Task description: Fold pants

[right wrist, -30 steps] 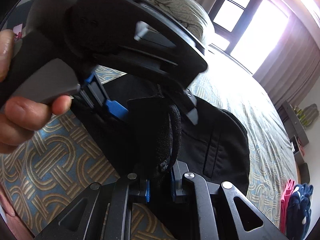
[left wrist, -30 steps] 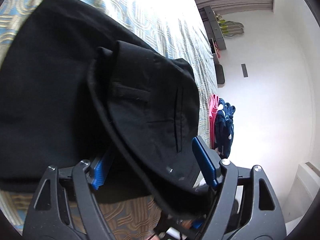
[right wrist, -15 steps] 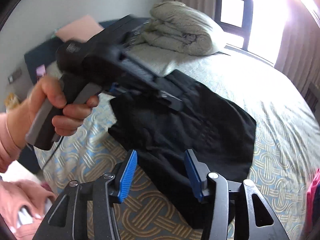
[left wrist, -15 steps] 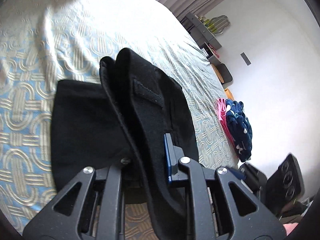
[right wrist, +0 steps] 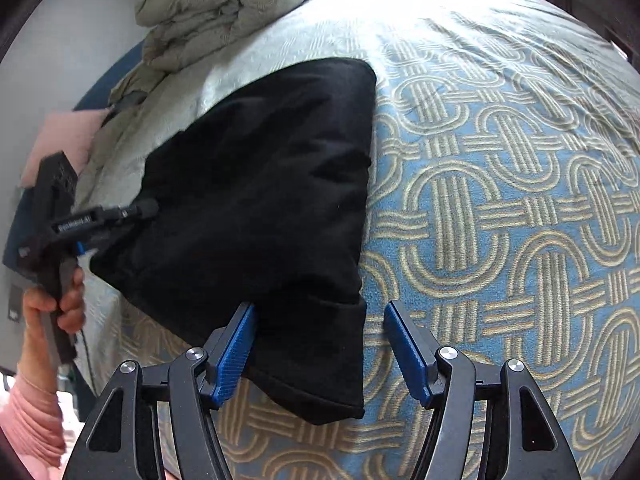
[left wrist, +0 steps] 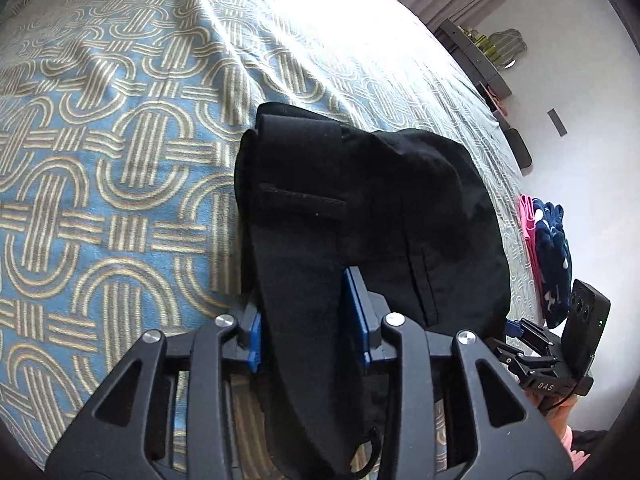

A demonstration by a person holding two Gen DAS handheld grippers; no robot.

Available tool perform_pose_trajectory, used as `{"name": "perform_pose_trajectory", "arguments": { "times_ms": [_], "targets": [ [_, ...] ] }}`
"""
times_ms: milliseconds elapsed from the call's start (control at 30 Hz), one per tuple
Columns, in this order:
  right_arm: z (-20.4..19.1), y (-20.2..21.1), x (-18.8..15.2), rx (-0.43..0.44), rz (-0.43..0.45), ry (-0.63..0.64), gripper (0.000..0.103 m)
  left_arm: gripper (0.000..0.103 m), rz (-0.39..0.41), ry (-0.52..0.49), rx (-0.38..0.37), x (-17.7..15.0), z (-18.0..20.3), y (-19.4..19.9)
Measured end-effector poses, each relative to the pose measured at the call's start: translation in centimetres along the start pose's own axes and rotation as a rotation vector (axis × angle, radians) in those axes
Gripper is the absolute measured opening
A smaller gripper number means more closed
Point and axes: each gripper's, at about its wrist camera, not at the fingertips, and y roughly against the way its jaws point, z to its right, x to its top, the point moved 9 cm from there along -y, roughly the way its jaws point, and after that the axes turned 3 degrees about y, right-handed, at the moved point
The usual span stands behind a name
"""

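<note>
From the left wrist, the left gripper [left wrist: 310,320] is clamping a thick band of the pants [left wrist: 360,208] between its blue ribbed pads [left wrist: 356,320], jaws drawn in tight on the cloth. The pants are black, matte and soft, bunching into a rounded mound with a stitched belt loop and a straight seam showing. They are lying on the bedspread [left wrist: 120,160], a plush blue cover with tan interlocking loops. At 3 o'clock a pink and navy heap of clothes [left wrist: 548,248] is sitting by the bed edge. At 4 o'clock the right gripper [left wrist: 560,356] is showing as a black body.

From the right wrist, the right gripper [right wrist: 320,344] is hanging with jaws wide apart, straddling the near corner of the pants [right wrist: 260,200], gripping nothing. The pants are spreading as a folded, roughly four-sided slab toward 11 o'clock. At 9 o'clock the left gripper [right wrist: 120,216] is meeting the cloth's edge. At 11 o'clock a rolled beige duvet [right wrist: 216,8] is resting on the bedspread [right wrist: 500,200].
</note>
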Motion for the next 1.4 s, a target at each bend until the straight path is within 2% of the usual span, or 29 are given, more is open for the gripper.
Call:
{"name": "perform_pose_trajectory", "arguments": {
  "times_ms": [67,167,333,467,500,533,567,667,733,833,900,1000,1067,1133,1200,1233,1267,1400],
  "targets": [
    [-0.3,-0.4,-0.3,-0.027,-0.003,0.018,0.067,0.040,0.010,-0.007,0.020,0.3,0.0,0.2],
    [-0.6,-0.2,-0.5,-0.021,0.004,0.015,0.067,0.040,0.030,0.004,0.011,1.1,0.3,0.9],
    [0.9,1.3,1.2,0.014,0.040,-0.032,0.067,0.040,0.028,0.001,0.031,2.0,0.5,0.7],
    [1.2,1.2,3.2,0.097,0.067,-0.107,0.065,0.042,0.018,0.025,0.045,2.4,0.2,-0.6],
    [1.1,0.5,3.1,0.111,0.046,-0.123,0.058,0.042,0.022,0.024,0.046,2.5,0.3,-0.8],
    [0.9,-0.2,2.8,0.135,0.016,-0.134,0.033,0.042,0.026,0.015,0.047,2.5,0.5,-0.9],
    [0.9,-0.4,2.3,0.126,0.007,-0.136,0.029,0.042,0.029,0.003,0.048,2.6,0.7,-1.0],
    [0.9,0.8,1.7,0.104,0.061,-0.143,0.022,0.042,0.024,-0.029,0.056,2.5,1.6,-1.3],
    [1.4,1.7,0.9,0.110,0.085,-0.176,0.021,0.042,0.026,-0.053,0.063,2.5,1.9,-1.4],
    [1.7,2.1,0.4,0.101,0.081,-0.185,0.023,0.043,0.026,-0.085,0.088,2.5,2.3,-1.6],
    [2.1,2.5,0.7,0.090,0.067,-0.169,0.030,0.043,0.025,-0.094,0.094,2.5,2.4,-1.7],
    [2.3,2.7,2.6,0.055,0.073,-0.146,0.050,0.043,0.018,-0.079,0.079,2.5,2.0,-1.7],
    [2.3,2.5,4.5,0.042,0.113,-0.149,0.064,0.045,0.013,-0.070,0.076,2.4,2.0,-1.7],
    [2.1,1.7,6.7,0.076,0.126,-0.154,0.067,0.047,0.003,-0.064,0.079,2.2,1.8,-1.6],
    [2.0,0.3,8.4,0.109,0.096,-0.166,0.067,0.052,-0.006,-0.065,0.086,1.8,1.5,-1.2],
    [2.0,-0.5,9.1,0.113,0.084,-0.171,0.067,0.059,-0.012,-0.068,0.096,1.6,1.4,-1.0],
    [1.9,-1.3,10.0,0.109,0.080,-0.172,0.067,0.064,-0.007,-0.077,0.101,1.4,1.2,-0.9],
    [2.6,-3.8,13.2,0.042,0.106,-0.137,0.067,0.067,-0.055,-0.101,0.105,0.0,0.9,-1.2]
  ]
}}
